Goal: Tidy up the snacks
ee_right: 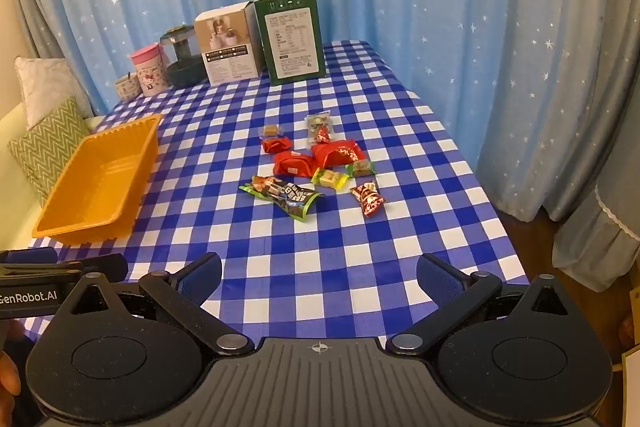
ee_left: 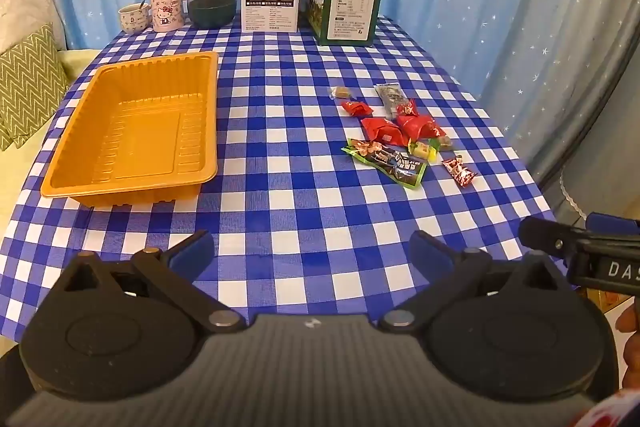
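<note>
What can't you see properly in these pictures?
- Print on the green box: too small to read in either view.
- What is inside the little cup: hidden by its rim, both views.
- The white box's back: turned away.
- The right tool in the left wrist view: cut off by the picture's edge.
- Flavours of the wrapped snacks: labels too small and blurry.

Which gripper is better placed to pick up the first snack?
Probably the right gripper: the snack pile lies straight ahead of its open jaws. The left gripper, also open, sits nearer the empty orange tray, with the snacks off to its right.
</note>
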A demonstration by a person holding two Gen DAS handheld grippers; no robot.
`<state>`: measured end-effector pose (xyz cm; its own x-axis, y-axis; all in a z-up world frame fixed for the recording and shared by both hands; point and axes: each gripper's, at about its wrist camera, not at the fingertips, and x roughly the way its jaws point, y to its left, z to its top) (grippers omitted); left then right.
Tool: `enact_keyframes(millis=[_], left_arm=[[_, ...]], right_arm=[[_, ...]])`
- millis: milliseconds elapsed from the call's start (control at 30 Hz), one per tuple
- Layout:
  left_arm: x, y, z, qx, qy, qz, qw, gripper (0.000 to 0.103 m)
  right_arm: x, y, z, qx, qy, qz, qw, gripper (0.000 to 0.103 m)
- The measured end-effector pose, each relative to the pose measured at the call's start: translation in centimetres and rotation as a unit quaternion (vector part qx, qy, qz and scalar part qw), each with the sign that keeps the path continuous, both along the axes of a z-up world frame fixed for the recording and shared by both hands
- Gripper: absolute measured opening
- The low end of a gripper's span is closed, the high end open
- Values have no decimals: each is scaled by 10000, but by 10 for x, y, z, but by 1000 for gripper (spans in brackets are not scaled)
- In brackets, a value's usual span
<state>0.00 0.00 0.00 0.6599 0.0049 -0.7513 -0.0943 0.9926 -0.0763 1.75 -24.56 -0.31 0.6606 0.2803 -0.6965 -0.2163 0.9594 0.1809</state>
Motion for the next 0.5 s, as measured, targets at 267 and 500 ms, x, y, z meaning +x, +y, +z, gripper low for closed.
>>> enact_keyframes(millis=[267,500], left_arm=[[-2,-4,0,-82,-42,22,10000,103],[-1,0,3,-114,-74,-26,9999,103]], right_arm=[[0,0,0,-16,-6,-9,10000,103],[0,-2,0,0,6,-9,10000,103]])
